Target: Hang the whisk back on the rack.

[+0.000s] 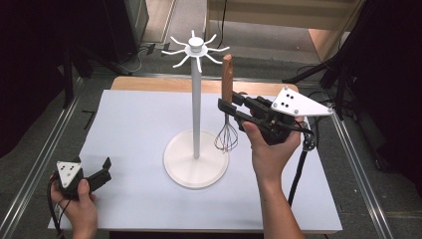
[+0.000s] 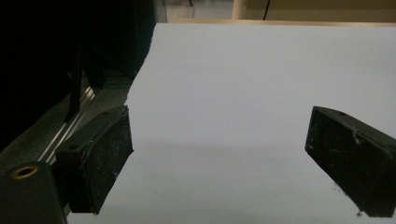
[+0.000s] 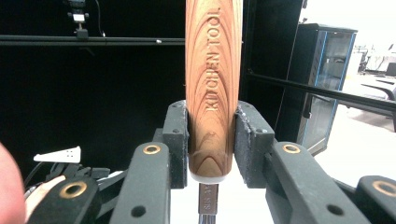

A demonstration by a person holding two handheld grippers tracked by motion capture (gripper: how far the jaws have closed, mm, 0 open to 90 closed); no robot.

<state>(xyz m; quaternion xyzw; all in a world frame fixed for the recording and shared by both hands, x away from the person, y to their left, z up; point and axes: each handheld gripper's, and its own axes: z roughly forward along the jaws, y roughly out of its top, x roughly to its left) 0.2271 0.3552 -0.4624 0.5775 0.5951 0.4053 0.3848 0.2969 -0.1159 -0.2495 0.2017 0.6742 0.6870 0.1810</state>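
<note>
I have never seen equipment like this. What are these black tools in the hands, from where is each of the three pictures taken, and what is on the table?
There is no robot here. A person holds a hand tool with two black jaws in each hand. The high view looks down from above the person's side of the table. The other two pictures come from small cameras that ride on the tools and look along their jaws.

On the white table stands a white stand, a pole on a round base with hooks around its top.

The right gripper is closed on the wooden handle of a whisk, held upright beside the pole, wire end down. Its own view shows the handle clamped between the jaws, with the words KITCHEN TOOL on it.

The left gripper is near the table's front left corner. Its jaws are wide open with nothing between them.
</note>
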